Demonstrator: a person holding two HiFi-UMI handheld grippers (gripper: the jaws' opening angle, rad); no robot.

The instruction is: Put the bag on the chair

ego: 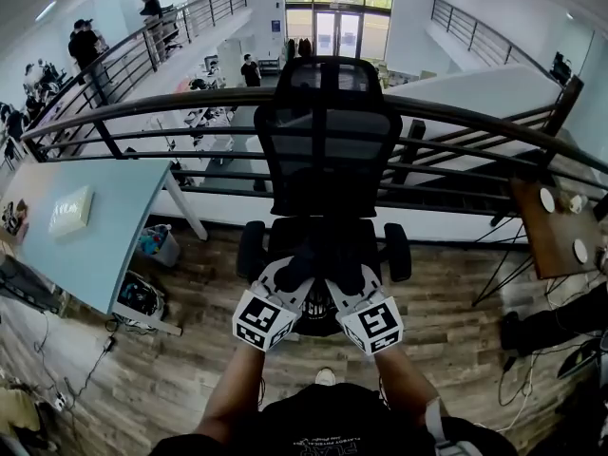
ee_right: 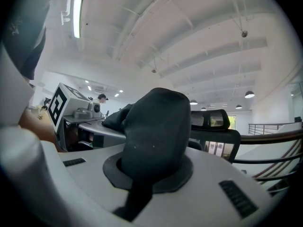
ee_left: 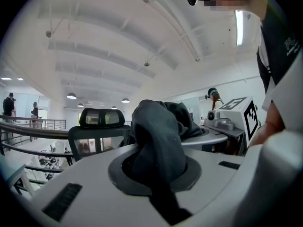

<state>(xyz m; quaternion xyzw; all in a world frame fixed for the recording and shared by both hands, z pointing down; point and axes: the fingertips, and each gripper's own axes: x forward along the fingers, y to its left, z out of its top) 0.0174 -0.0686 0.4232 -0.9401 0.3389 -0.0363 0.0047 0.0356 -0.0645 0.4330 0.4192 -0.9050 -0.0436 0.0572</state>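
A black fabric bag (ego: pixel 321 266) hangs between my two grippers, just over the seat of the black mesh office chair (ego: pixel 326 145). Left gripper (ego: pixel 288 275) is shut on the bag's left part, and the dark cloth (ee_left: pixel 158 136) bulges up out of its jaws. Right gripper (ego: pixel 351 277) is shut on the right part, with a rounded fold of bag (ee_right: pixel 156 126) rising from its jaws. Both point level toward the chair back. The chair's headrest (ee_left: pixel 101 118) shows beyond the cloth, as does the headrest (ee_right: pixel 210 119) in the right gripper view. The bag's underside is hidden.
A dark metal railing (ego: pixel 190 104) runs behind the chair, with a drop to a lower floor beyond. A light blue table (ego: pixel 114 226) stands at the left, with bags (ego: pixel 142 297) under it. A brown table (ego: pixel 549 240) with cups is at the right. Cables lie on the wooden floor.
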